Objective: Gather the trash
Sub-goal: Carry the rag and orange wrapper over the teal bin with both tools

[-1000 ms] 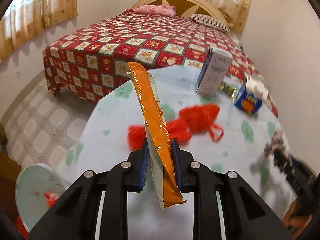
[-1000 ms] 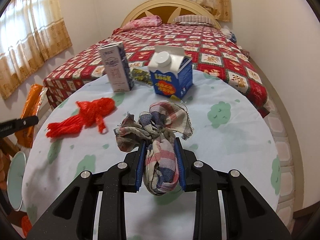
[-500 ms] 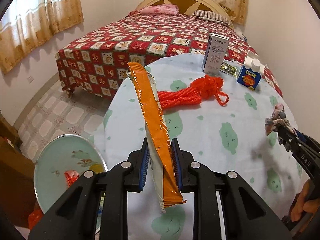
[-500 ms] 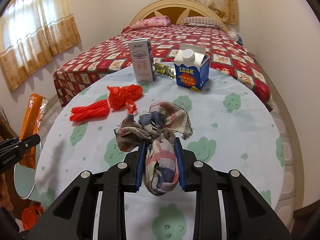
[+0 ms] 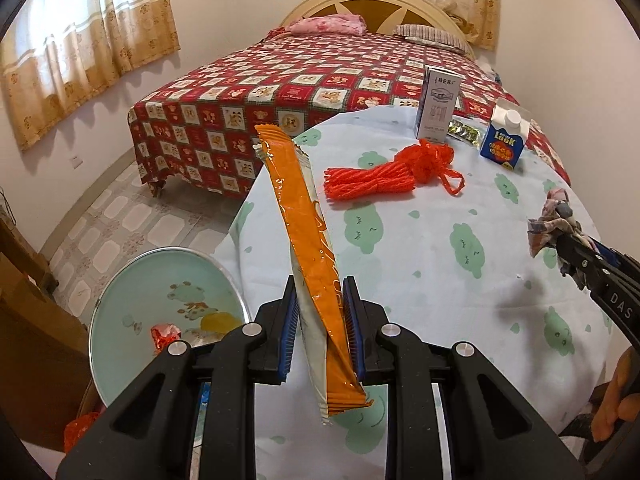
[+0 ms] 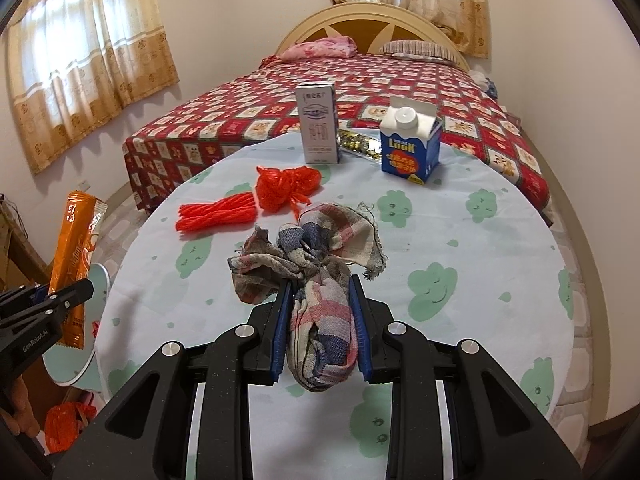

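- The left gripper [image 5: 320,328] was clamped on a long orange snack wrapper [image 5: 308,240], which stood tilted above the near left edge of the round table [image 5: 440,280].
- The right gripper [image 6: 320,332] was closed on a crumpled plaid rag [image 6: 316,264], held over the near middle of the table.
- A red net bag [image 6: 260,200] lay on the table beyond the rag, toward the far side.
- A tall white carton [image 6: 318,128] stood upright at the table's far edge, and a blue milk carton [image 6: 410,146] stood near it to the right.
- A shiny gold wrapper [image 6: 358,142] lay between the two cartons.
- A pale green bin [image 5: 168,312] with a red scrap inside sat on the floor just left of the table.
- A bed with a red patterned cover [image 5: 320,80] stood beyond the table.
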